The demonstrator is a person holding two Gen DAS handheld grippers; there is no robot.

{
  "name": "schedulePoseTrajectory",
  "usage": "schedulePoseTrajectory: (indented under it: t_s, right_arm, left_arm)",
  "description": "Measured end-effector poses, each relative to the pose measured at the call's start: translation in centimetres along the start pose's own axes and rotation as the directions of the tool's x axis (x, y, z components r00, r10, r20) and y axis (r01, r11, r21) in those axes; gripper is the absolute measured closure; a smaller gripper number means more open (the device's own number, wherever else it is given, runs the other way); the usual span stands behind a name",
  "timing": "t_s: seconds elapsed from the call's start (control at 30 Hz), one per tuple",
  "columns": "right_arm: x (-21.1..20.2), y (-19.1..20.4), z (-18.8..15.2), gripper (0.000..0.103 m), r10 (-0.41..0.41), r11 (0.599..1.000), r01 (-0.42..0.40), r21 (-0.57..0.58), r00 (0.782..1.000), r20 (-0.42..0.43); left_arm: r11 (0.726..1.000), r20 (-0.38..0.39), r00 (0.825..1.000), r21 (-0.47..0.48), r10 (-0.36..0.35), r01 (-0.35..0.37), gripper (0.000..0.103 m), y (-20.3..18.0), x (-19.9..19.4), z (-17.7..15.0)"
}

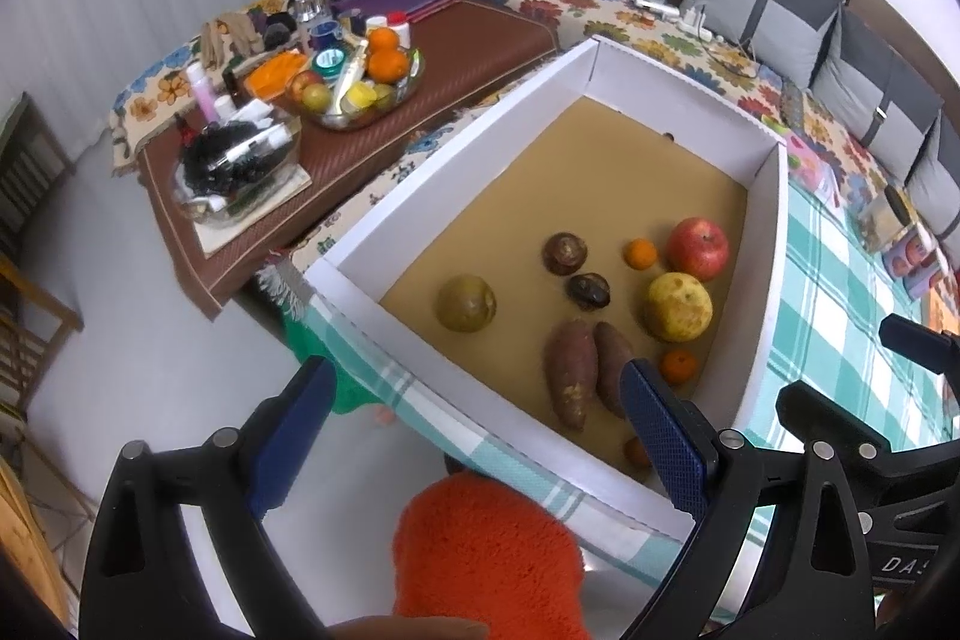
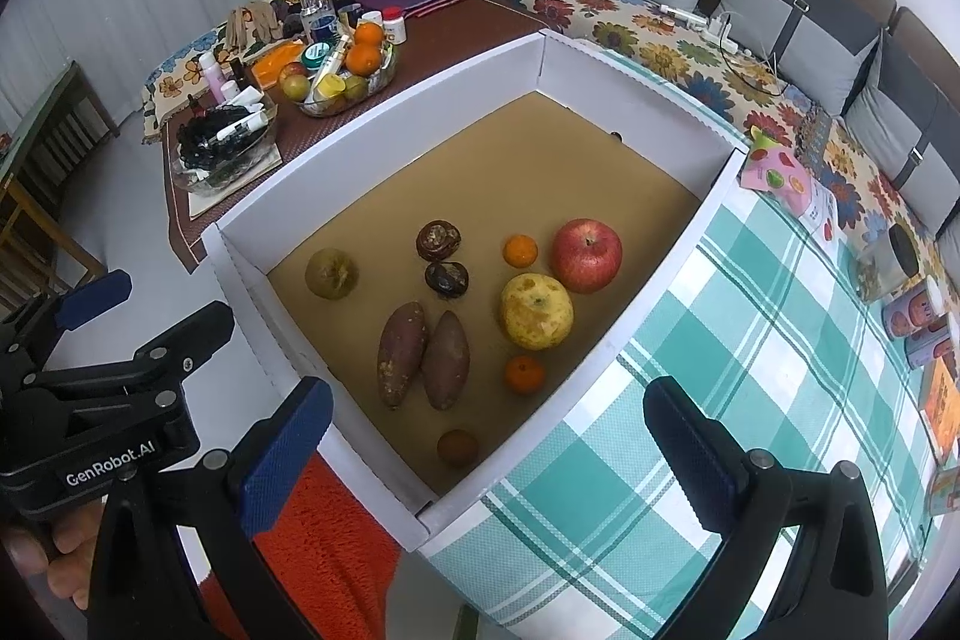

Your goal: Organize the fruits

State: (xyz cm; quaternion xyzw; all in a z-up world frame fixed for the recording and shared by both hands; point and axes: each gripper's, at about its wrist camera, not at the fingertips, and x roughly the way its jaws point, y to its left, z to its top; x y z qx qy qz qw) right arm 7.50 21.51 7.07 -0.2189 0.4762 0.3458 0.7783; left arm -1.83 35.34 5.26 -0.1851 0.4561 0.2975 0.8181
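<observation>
A white cardboard box (image 2: 690, 214) with a brown floor holds the fruit: a red apple (image 2: 586, 255), a yellow citrus (image 2: 536, 311), two small oranges (image 2: 519, 250) (image 2: 524, 374), two sweet potatoes (image 2: 401, 353), a greenish-brown fruit (image 2: 331, 272), two dark shrivelled fruits (image 2: 438, 240) and a small brown one (image 2: 457, 447). The box also shows in the left wrist view (image 1: 450, 160), with the apple (image 1: 697, 248). My left gripper (image 1: 474, 436) is open and empty above the box's near edge. My right gripper (image 2: 489, 454) is open and empty above the box's near corner.
The box sits on a green checked cloth (image 2: 750, 340). A glass bowl of oranges and other fruit (image 1: 360, 85) stands on a brown mat with bottles and clutter. An orange fuzzy mat (image 1: 486, 550) lies below. Cans and packets (image 2: 912, 316) sit at the right, cushions behind.
</observation>
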Motion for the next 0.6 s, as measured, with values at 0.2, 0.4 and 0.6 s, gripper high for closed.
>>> schedulePoseTrajectory:
  t_s: [0.2,0.4,0.6]
  right_arm:
    - [0.09,-0.09,0.0,0.0,0.002,1.0,-0.002,-0.001,1.0,-0.005]
    - [0.24,-0.34,-0.01,0.0,-0.002,1.0,0.002,0.002,1.0,-0.009]
    - [0.46,-0.43,0.14,0.0,0.002,1.0,-0.002,0.008,1.0,-0.011]
  left_arm:
    - [1.0,-0.002,1.0,0.001,0.0,0.0,0.006,0.04,0.11,0.01]
    - [1.0,-0.008,1.0,0.009,0.0,0.0,0.006,-0.27,0.4,-0.17]
    - [1.0,-0.004,1.0,0.004,-0.024,0.024,0.006,-0.45,0.37,-0.19]
